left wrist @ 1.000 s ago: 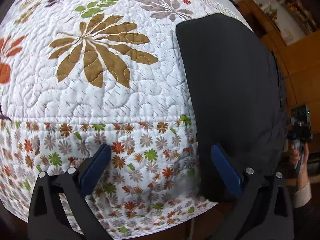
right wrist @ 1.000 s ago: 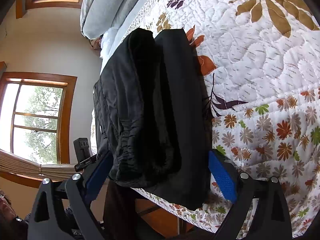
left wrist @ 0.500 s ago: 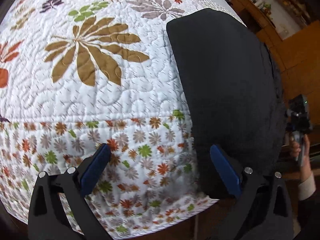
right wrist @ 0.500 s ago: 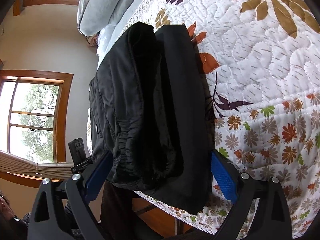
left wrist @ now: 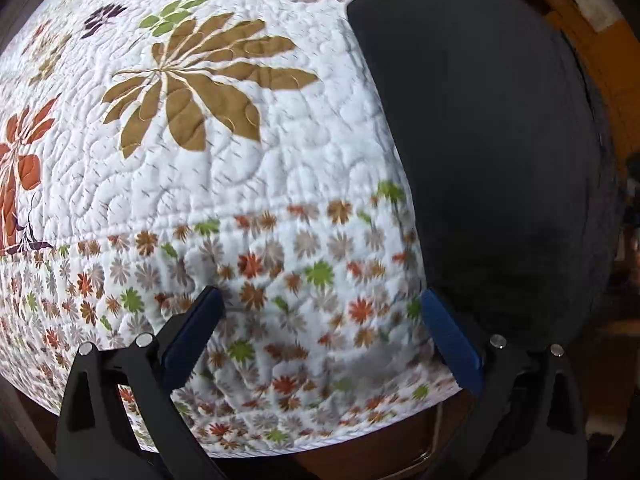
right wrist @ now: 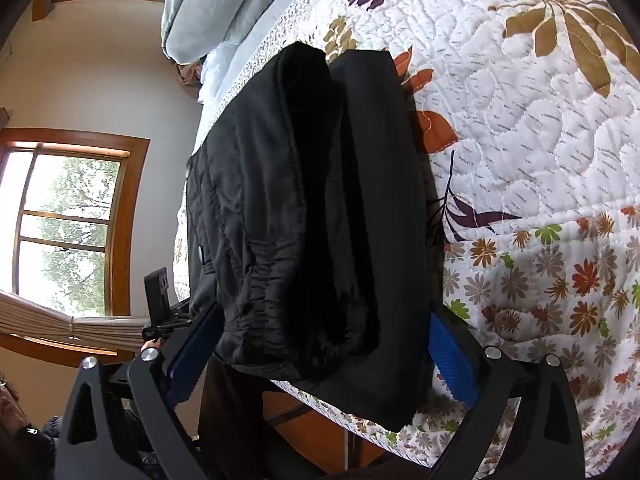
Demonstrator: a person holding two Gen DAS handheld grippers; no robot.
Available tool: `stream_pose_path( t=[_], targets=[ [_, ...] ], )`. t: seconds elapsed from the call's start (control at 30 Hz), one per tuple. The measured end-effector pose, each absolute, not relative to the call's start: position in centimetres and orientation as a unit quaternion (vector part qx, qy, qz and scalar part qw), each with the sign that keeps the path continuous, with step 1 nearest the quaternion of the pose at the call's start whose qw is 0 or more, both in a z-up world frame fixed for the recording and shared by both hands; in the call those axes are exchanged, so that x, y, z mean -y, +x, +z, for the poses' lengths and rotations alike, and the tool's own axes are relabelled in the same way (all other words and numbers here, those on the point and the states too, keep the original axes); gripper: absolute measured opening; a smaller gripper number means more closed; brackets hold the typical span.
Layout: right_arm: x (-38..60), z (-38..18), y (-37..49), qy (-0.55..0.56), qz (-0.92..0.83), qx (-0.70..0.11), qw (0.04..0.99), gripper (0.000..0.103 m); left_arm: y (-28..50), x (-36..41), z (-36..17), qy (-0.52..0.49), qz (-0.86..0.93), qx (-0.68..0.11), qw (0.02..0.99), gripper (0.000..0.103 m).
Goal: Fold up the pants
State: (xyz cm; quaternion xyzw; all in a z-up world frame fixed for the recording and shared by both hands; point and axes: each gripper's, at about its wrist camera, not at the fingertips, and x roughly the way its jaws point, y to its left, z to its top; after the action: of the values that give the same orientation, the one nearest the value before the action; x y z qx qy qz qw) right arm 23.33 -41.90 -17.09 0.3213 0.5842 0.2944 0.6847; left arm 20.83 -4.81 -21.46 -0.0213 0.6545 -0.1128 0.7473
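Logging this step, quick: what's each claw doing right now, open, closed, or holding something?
Left claw: open, holding nothing, over the quilt beside the black pants.
Right claw: open, fingers either side of the pants' near end, not gripping it.

Left hand-held gripper (left wrist: 320, 324) and right hand-held gripper (right wrist: 320, 340), jaws wide apart.

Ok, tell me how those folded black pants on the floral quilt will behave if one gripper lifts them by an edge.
The folded black pants will probably droop and unfold: the fabric looks soft, wrinkled and stacked in loose layers. Their near end overhangs the floral quilt edge, so a push could slide them off. They are likely light.
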Motion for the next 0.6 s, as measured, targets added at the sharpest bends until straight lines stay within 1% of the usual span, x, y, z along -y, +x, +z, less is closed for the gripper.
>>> stream_pose_path(
  t=[0.1,0.23,0.3,0.37,0.4,0.43,0.47,0.5,0.53,0.57,0.6],
  targets=[
    [41.7,-17.2,23.4,0.319,0.296,-0.584,0.686,0.100,20.8,5.7,-21.9,-0.020,-0.110,-0.651,0.750,0.100],
    [41.6,-17.3,23.3,0.319,0.296,-0.583,0.686,0.100,22.1,5.4,-22.1,-0.102,-0.103,-0.666,0.731,0.099],
    [41.7,-17.4,23.2,0.323,0.294,-0.583,0.685,0.100,22.6,5.7,-22.2,-0.112,-0.103,-0.673,0.724,0.099],
    [41.8,-17.5,23.1,0.327,0.295,-0.583,0.683,0.100,22.8,6.3,-22.2,-0.110,-0.106,-0.676,0.721,0.094],
    [41.8,-17.6,23.1,0.326,0.295,-0.583,0.683,0.100,23.0,6.4,-22.1,-0.110,-0.108,-0.676,0.721,0.083],
    [41.7,-17.6,23.1,0.324,0.296,-0.583,0.684,0.100,23.0,6.6,-21.7,-0.115,-0.120,-0.676,0.718,0.064],
    [41.7,-17.6,23.1,0.322,0.296,-0.584,0.684,0.100,23.1,7.0,-21.4,-0.119,-0.128,-0.676,0.716,0.056],
    [41.6,-17.6,23.1,0.320,0.296,-0.585,0.684,0.100,22.7,7.3,-20.8,-0.120,-0.134,-0.677,0.714,0.044],
    [41.4,-17.6,23.2,0.318,0.296,-0.585,0.684,0.100,22.9,8.1,-20.7,-0.115,-0.139,-0.679,0.712,0.038],
    [41.3,-17.6,23.2,0.317,0.297,-0.586,0.685,0.100,23.1,8.7,-20.8,-0.111,-0.150,-0.680,0.709,0.023],
    [41.3,-17.5,23.3,0.316,0.297,-0.586,0.685,0.100,23.3,9.4,-21.1,-0.107,-0.156,-0.683,0.705,0.013]
  ],
)
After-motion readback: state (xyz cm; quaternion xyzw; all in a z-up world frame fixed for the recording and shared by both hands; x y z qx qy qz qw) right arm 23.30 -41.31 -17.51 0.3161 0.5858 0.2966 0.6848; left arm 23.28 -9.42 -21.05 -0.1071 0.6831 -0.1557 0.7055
